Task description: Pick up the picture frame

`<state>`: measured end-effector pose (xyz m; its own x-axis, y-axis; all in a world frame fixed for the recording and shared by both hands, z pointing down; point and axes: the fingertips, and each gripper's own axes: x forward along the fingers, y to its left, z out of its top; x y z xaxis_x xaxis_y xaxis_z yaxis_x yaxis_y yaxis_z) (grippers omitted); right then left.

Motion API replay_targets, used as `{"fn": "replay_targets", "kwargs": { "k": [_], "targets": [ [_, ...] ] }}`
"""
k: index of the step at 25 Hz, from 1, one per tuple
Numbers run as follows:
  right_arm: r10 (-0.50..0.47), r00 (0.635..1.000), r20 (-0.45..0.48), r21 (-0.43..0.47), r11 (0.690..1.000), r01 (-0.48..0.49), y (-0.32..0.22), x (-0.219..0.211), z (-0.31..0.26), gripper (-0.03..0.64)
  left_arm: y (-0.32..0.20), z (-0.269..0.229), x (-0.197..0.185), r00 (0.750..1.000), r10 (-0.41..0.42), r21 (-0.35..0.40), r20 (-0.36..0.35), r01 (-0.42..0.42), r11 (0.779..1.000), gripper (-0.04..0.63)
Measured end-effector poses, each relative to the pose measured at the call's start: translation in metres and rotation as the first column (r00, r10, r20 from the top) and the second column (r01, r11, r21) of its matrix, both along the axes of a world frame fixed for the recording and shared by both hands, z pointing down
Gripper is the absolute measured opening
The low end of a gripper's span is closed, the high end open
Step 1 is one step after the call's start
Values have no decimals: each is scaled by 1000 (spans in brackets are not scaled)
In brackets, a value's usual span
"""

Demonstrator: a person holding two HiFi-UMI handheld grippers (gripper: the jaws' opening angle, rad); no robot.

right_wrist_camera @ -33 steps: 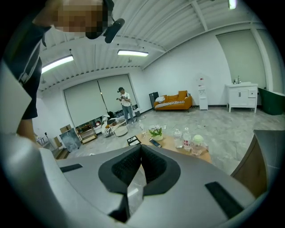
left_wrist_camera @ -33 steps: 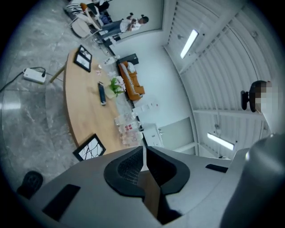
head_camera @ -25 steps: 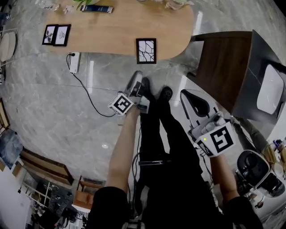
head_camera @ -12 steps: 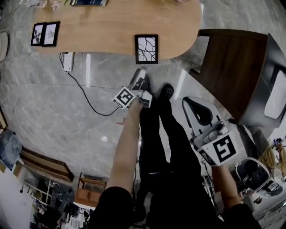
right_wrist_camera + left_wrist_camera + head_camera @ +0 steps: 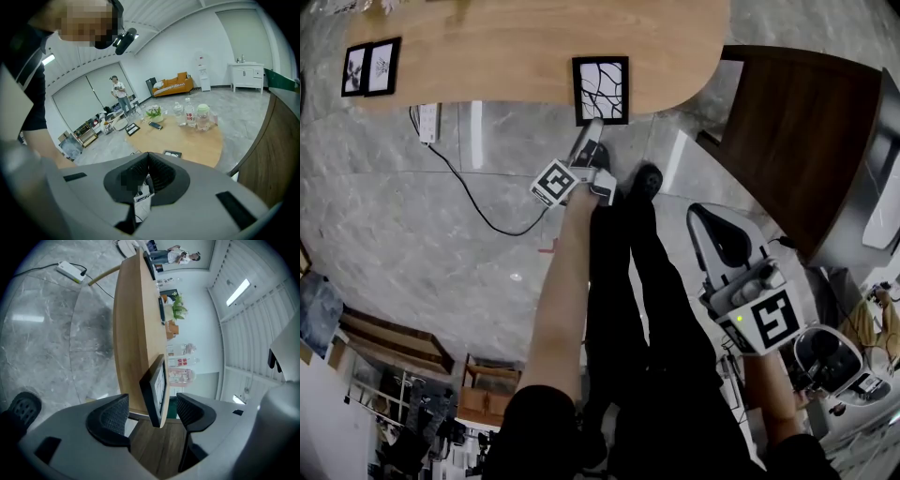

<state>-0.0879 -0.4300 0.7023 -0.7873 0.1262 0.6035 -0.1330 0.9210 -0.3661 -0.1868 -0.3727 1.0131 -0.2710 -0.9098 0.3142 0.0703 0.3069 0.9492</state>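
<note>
Three frames [image 5: 382, 66] on the counter [image 5: 506, 47], two tongs: near-edge picture frame [image 5: 600, 89] black-rimmed, white print veined black, untouched between left tongs [image 5: 152, 404] just opened wide, right tongs [image 5: 149, 161] pinched closed.

Left hand-held gripper [image 5: 589, 131] has advanced up the head view, from over the grey marble floor [image 5: 412, 216] to the near edge of the light wooden desk [image 5: 516, 56]. Its tip was earlier well apart from the black picture frame with a white branching-line print [image 5: 600, 90] and now lies just below it. Its jaws have just been opening and now stand wide, with the frame's edge between them and the pads clear of it. Right hand-held gripper [image 5: 717, 234] sits slightly lower in the head view. Desk and frame have shifted toward the top of that view.
</note>
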Motion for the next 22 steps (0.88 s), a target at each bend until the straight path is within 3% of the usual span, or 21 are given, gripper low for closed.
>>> {"fn": "replay_targets", "kwargs": {
  "k": [9, 12, 16, 19, 22],
  "targets": [
    [24, 1000, -15, -7, 1000, -24, -2, 3, 4, 14, -13, 5, -6, 1000, 2, 2, 8, -2, 1000, 234],
    [30, 999, -21, -10, 1000, -30, -4, 6, 5, 14, -13, 8, -5, 1000, -3, -3, 0, 3, 1000, 143],
    [34, 999, -27, -7, 999, -35, -7, 9, 4, 14, -19, 0, -4, 996, -58, 66, -63, 62, 996, 86],
    [35, 999, -26, -10, 999, -35, -7, 10, 3, 14, -15, 6, -3, 999, -36, 39, -35, 38, 999, 84],
    [40, 999, -21, -9, 999, -40, -8, 9, -1, 14, -16, 2, -4, 997, -47, 58, -66, 50, 997, 83]
  ]
}}
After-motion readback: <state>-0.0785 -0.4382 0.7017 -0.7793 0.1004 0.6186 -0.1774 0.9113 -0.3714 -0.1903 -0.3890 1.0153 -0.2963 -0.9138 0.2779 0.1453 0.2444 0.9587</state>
